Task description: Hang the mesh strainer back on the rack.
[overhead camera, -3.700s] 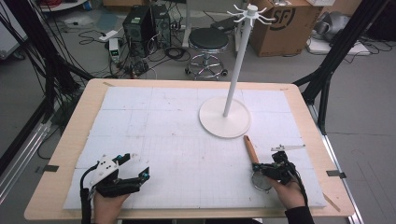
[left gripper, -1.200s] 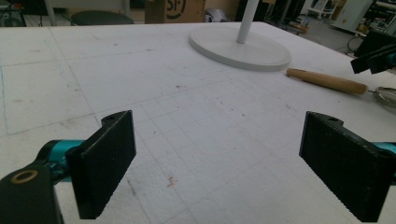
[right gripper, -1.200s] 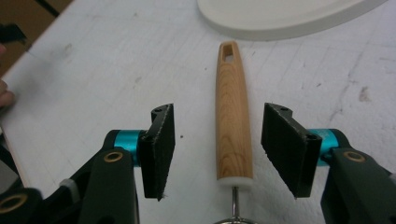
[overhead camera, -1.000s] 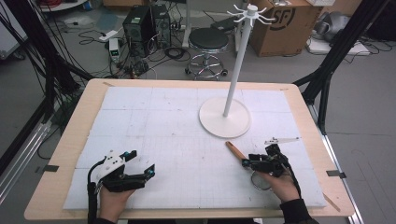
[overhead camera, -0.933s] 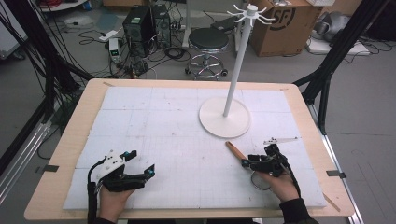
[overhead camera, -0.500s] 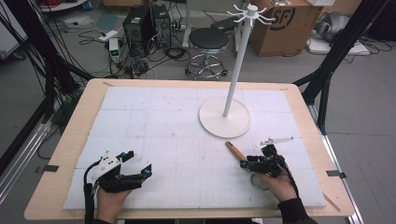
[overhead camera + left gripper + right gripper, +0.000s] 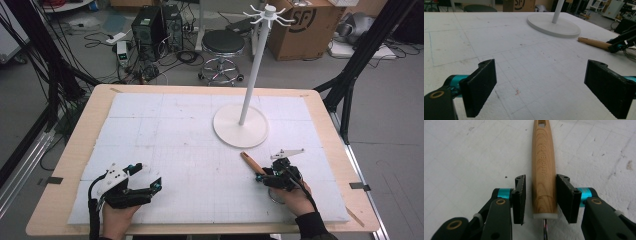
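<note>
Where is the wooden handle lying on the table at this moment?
In the high view the wooden handle lies on the white mat at the right, just in front of the white stand base, with its near end between the right gripper jaws.

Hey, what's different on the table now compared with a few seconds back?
The wooden handle has swung from pointing up the table to slanting toward the upper left, and the right tool has shifted left with it. Its jaws have just been closing around the handle; a slim gap shows on the left side, so no firm hold yet. The left tool, open, and the white stand stayed put.
</note>
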A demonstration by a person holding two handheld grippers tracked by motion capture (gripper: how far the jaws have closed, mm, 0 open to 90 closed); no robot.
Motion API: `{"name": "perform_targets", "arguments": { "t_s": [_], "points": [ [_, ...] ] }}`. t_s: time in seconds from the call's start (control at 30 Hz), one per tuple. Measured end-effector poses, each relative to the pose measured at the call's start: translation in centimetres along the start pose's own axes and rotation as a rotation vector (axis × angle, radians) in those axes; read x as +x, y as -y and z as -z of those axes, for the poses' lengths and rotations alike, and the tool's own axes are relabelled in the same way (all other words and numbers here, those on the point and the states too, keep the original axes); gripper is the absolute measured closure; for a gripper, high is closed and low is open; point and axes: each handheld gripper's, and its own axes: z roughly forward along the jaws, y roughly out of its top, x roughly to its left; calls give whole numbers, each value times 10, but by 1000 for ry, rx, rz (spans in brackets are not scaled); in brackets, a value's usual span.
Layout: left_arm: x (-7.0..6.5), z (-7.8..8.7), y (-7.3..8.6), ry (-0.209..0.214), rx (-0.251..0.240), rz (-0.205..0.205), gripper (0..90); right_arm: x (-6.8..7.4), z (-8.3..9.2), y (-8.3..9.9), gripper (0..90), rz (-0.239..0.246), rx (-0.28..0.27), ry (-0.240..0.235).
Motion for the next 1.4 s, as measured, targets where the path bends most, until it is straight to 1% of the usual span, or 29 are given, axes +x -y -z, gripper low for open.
{"name": "perform_targets", "arguments": {
  "t_s": [0.07,0.17,0.3,0.37,0.4,0.47,0.53,0.6,0.63,0.7,0.83,0.87,0.97,1.03,1.07,1.17,1.27,1.37,1.4],
  "points": [
    [-1,-1,0,1,2,-6,113,4,-1,0,620,35,3,34],
    [-2,-2,1,2,8,-7,113,6,-1,-1,621,37,9,39],
    [-3,-1,1,1,10,-12,113,6,-2,-2,622,53,21,48],
    [-3,-1,1,2,10,-11,113,7,-2,-5,623,58,43,51],
    [-3,-1,1,1,8,-7,113,8,-3,-7,623,70,60,59],
    [-3,-2,1,0,9,-8,113,9,-3,-12,625,78,98,62],
    [-3,-2,1,0,10,-9,113,10,-4,-16,631,82,125,68],
    [-2,-2,1,1,9,-9,113,11,-5,-18,645,89,144,73],
    [-2,-2,1,2,8,-8,113,12,-5,-18,654,83,148,73],
    [-2,-1,1,-3,9,-11,113,13,-4,-18,676,102,147,80],
    [-1,0,1,-2,8,-9,113,15,-4,-19,689,116,149,87],
    [-1,0,1,-2,7,-8,113,15,-4,-18,690,130,146,91],
    [-1,0,1,-4,7,-8,113,9,-3,-16,690,109,120,56],
    [0,0,1,-5,6,-6,113,5,-2,-14,691,81,105,26],
    [0,0,1,-7,5,-5,113,2,-1,-14,690,76,103,13],
    [0,0,1,-7,6,-4,113,-2,0,-13,690,52,83,-7],
    [0,-1,1,-9,7,-5,113,-6,3,-9,689,13,36,-31],
    [0,-1,1,-8,9,-7,113,-12,10,-7,689,-18,-16,-53],
    [-1,-1,1,-7,8,-6,113,-13,13,-7,689,-27,-41,-59]
  ]
}}
